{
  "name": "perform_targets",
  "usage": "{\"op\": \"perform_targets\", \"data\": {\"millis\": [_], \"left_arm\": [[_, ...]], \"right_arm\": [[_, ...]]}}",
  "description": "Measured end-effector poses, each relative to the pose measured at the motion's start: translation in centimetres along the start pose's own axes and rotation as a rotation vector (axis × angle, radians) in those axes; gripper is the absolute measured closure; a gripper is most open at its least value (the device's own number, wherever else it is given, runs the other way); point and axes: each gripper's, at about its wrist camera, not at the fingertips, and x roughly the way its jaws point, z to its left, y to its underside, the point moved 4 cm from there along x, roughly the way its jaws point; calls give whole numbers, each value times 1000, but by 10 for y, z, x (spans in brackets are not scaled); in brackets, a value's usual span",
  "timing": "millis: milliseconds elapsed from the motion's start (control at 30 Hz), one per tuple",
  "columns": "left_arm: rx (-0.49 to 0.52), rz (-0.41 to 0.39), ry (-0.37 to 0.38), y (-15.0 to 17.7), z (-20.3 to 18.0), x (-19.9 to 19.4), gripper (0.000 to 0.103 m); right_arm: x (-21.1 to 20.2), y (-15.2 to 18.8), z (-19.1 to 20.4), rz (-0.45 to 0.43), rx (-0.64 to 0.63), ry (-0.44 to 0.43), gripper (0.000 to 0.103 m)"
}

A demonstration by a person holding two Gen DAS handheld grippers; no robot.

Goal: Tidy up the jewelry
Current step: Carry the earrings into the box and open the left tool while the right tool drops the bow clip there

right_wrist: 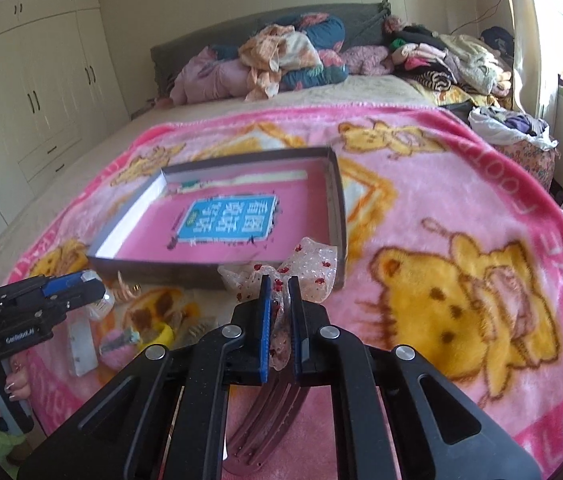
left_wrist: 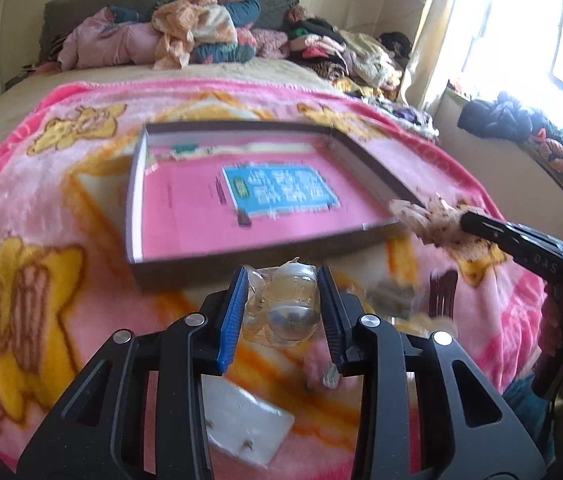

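A shallow grey box (left_wrist: pixel 241 258) with a pink bottom and a blue label lies on the pink bear blanket; it also shows in the right wrist view (right_wrist: pixel 153 270). My left gripper (left_wrist: pixel 283 280) is shut on a clear plastic packet (left_wrist: pixel 287 306) with a round trinket, just in front of the box's near wall. My right gripper (right_wrist: pixel 279 284) is shut on a sheer bow (right_wrist: pixel 313 264) with red dots, held at the box's near right corner. In the left wrist view the right gripper (left_wrist: pixel 465 216) and bow (left_wrist: pixel 425 216) show at the right.
More trinkets lie on the blanket: a white card (left_wrist: pixel 249 428), a pink pom clip (right_wrist: pixel 119 346), a yellow piece (right_wrist: pixel 161 334), a dark pink comb (right_wrist: pixel 265 424). Piled clothes (right_wrist: pixel 281 56) sit at the bed's head, wardrobes (right_wrist: pixel 33 92) left, a window right.
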Motion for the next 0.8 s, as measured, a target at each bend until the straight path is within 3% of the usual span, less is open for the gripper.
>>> {"op": "perform_targets", "data": {"millis": [433,800], "left_arm": [[-15,-72,-70,-47,27,14,76],[-34,-35,-142,-65,50,59,76]], "right_arm": [[6,-50,10,-88,-3,8,95],[50,-84,16,-83,17,0,95]]}}
